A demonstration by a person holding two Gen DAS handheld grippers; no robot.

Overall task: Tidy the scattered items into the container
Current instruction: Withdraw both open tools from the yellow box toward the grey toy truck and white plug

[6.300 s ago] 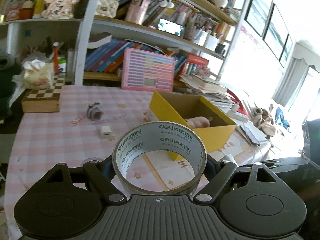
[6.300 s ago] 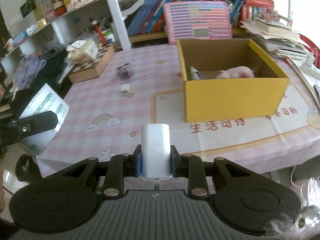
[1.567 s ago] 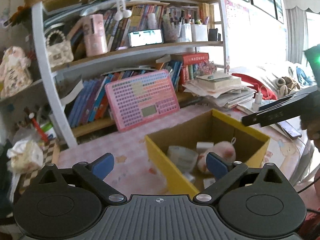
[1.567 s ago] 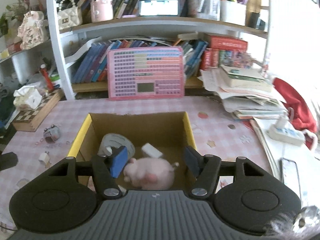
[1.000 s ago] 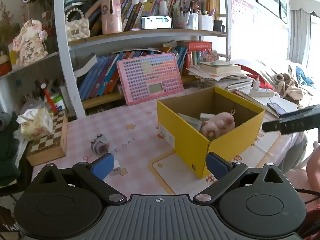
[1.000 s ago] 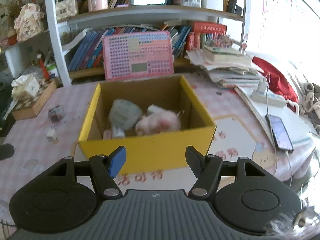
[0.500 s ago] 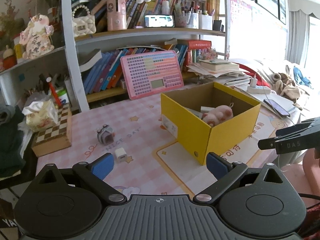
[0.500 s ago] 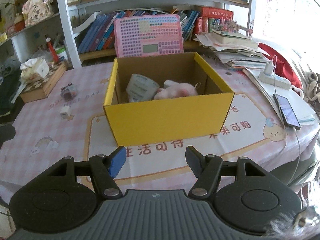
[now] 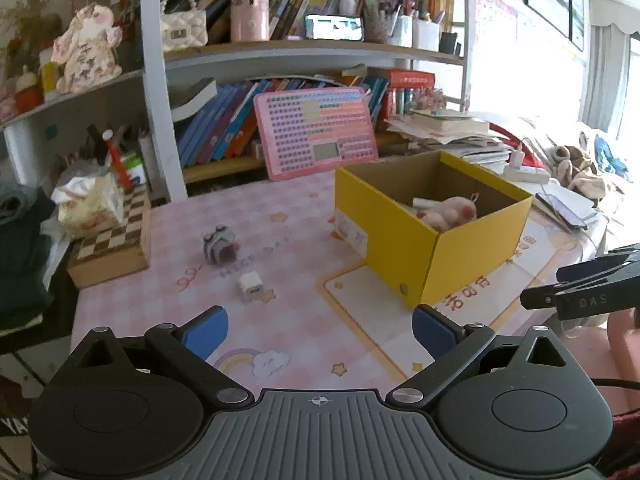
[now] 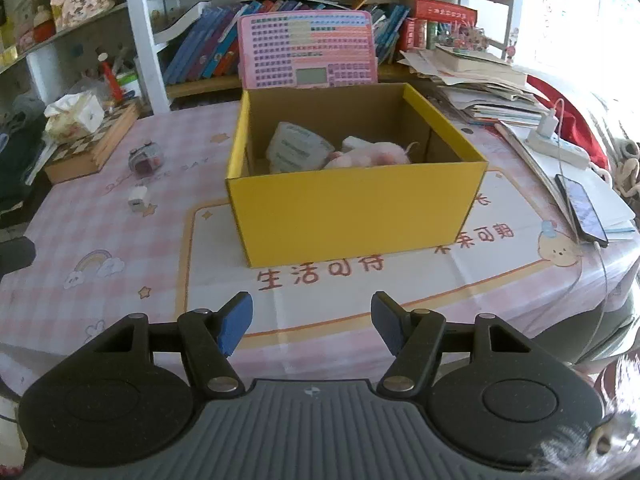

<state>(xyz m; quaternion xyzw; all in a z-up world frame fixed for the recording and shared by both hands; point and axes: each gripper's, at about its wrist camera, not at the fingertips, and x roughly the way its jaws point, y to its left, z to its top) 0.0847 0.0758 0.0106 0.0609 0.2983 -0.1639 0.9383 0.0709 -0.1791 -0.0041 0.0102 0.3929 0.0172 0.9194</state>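
Observation:
The yellow cardboard box [image 9: 404, 236] [image 10: 356, 208] stands on the pink checked tablecloth and holds a pink plush pig [image 9: 450, 212] [image 10: 372, 157], a roll of tape [image 10: 298, 148] and a small white item [image 10: 356, 142]. A small grey toy camera [image 9: 219, 244] [image 10: 146, 159] and a white charger cube [image 9: 250, 287] [image 10: 139, 199] lie on the cloth left of the box. My left gripper [image 9: 318, 326] is open and empty, back from the table edge. My right gripper [image 10: 311, 322] is open and empty, in front of the box; it also shows at the right of the left wrist view [image 9: 588, 294].
A chessboard box [image 9: 112, 240] with a tissue pack [image 9: 88, 202] sits at the left. A pink keyboard toy [image 9: 316, 132] leans against the bookshelf behind the box. Papers, a power strip [image 10: 556, 148] and a phone [image 10: 582, 208] lie at the right.
Both grippers have let go of the tape roll and the white item into the box, then pulled back and down away from it, staying open.

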